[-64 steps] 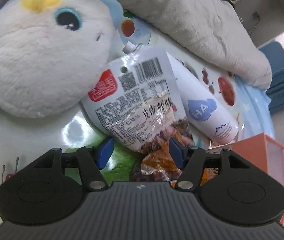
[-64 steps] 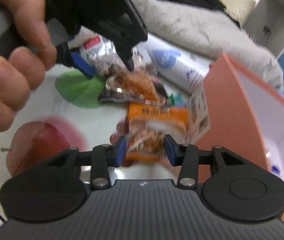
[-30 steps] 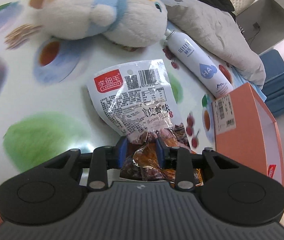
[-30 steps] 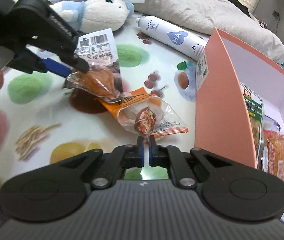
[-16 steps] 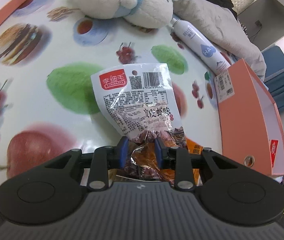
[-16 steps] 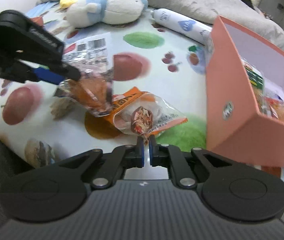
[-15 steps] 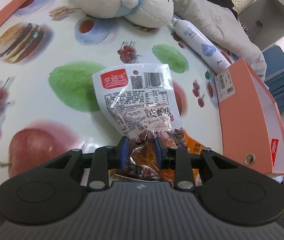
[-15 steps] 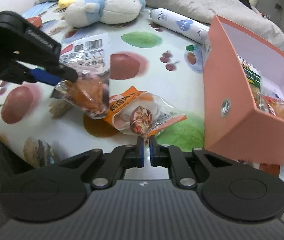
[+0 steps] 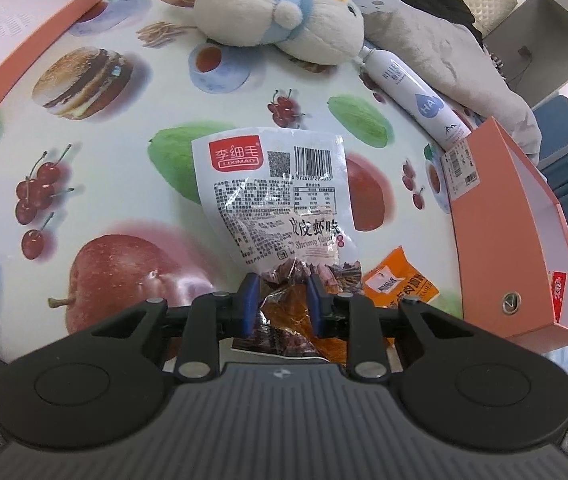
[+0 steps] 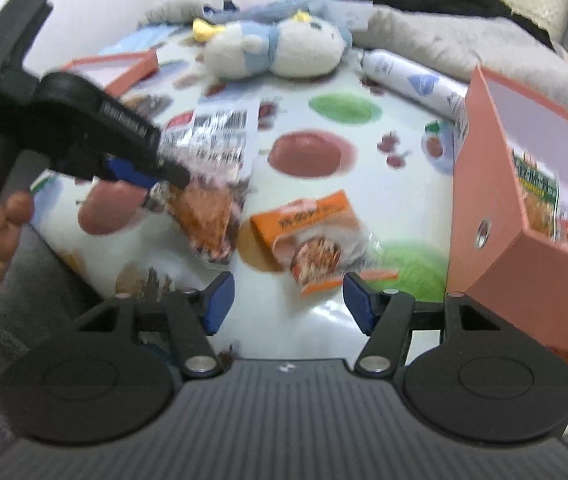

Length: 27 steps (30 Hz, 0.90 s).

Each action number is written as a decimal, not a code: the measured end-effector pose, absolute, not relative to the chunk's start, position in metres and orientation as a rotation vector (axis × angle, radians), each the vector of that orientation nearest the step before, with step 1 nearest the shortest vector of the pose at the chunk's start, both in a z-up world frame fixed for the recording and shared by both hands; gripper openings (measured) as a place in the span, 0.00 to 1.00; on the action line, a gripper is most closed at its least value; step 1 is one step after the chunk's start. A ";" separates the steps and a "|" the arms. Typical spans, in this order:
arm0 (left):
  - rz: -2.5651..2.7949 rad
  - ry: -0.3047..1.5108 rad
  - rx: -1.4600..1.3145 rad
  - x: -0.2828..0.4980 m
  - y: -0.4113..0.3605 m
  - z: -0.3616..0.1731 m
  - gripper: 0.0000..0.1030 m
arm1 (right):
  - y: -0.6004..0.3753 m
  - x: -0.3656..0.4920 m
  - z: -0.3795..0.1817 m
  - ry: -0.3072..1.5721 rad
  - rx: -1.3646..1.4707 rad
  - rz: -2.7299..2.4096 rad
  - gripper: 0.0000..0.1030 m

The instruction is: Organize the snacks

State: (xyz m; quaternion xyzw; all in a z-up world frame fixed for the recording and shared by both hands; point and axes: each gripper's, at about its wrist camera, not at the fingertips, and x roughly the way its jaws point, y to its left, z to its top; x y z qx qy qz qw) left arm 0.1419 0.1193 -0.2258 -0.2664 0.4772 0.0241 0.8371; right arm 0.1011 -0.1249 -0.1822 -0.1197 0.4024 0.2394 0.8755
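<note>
One "LIXIMAO" shrimp packet [image 9: 280, 204] sits clamped in left tongs [image 9: 280, 304]; right tongs [image 10: 288, 300] are opening, empty.

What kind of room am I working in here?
Probably a home room, perhaps a bedroom or living space: a table under a fruit-print tablecloth, a plush toy lying on it, and rumpled blankets heaped behind. Nothing marks it as a kitchen.

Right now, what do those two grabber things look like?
Both are black plastic. Each gripper, the left gripper and the right gripper, has two round discs, silver screws, a ribbed grey base with a small logo, and blue fingertips. White lettering runs along the left one's side.
</note>
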 end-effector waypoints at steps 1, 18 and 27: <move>0.054 1.010 -0.562 0.141 0.121 -0.226 0.29 | -0.125 0.106 -0.183 0.838 -0.256 0.505 0.76; 0.062 1.023 -0.570 0.129 0.127 -0.233 0.28 | -0.099 0.171 -0.221 0.865 -0.457 0.543 0.77; 0.058 1.016 -0.547 0.129 0.118 -0.232 0.27 | -0.109 0.174 -0.227 0.928 -0.325 0.474 0.58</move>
